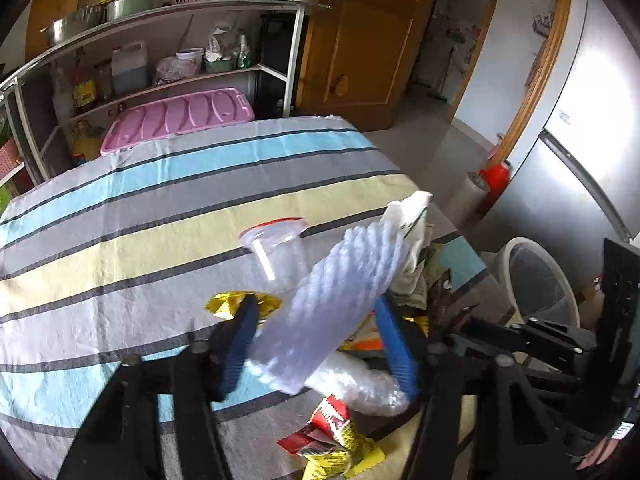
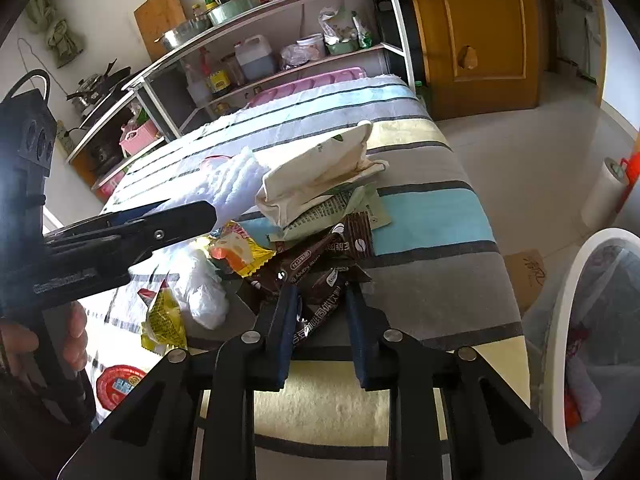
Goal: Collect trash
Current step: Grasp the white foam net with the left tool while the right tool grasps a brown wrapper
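While my left gripper (image 1: 316, 344) pinches the white ribbed foam sleeve (image 1: 340, 292) above the striped desk (image 1: 120, 208), my right gripper (image 2: 320, 320) pinches a brown foil wrapper (image 2: 320, 304) near the edge; I should lift both squarely toward the white-rimmed bin (image 2: 560, 320) at right.

We note matt woven tablecloth (image 1: 160, 200), ribbed white foam sleeve (image 1: 340, 292), glossy brown foil wrapper (image 2: 320, 304), clear plastic cup (image 1: 276, 252).

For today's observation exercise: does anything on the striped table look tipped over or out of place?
Yes. A clear plastic cup with a red rim lies on its side on the striped cloth, beyond the white foam sleeve, instead of standing upright.
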Demonstrator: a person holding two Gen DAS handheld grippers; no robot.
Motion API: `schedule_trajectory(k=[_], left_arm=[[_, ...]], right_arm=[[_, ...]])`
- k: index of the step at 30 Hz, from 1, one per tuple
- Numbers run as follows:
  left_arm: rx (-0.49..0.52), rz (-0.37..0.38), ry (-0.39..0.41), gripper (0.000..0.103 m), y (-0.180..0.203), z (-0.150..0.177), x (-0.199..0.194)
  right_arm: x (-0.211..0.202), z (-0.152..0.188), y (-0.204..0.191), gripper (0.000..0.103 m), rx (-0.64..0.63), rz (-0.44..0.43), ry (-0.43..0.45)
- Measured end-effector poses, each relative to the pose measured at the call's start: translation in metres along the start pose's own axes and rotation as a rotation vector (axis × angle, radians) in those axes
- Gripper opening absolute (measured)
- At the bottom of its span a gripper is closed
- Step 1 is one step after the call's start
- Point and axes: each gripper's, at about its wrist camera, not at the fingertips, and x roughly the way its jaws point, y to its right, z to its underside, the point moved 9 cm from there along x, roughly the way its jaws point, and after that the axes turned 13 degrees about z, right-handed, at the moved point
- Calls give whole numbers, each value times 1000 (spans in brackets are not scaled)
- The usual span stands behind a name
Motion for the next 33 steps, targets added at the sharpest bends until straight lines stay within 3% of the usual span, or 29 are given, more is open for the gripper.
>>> schedule_trajectory(k=[10,20,31,33], left_arm=[[15,-5,-13,35,5,4,-1],[18,2,-19,32,14,13,-10],[2,2,46,25,22,10,-30],[0,0,50,20,24,10,-32]], right_arm=[[-10,2,8,21,23,-9,18],[-29,2,17,21,48,-23,62],[-47,0,29,21,75,-39,104],[-49,1,31,21,82,-42,109]])
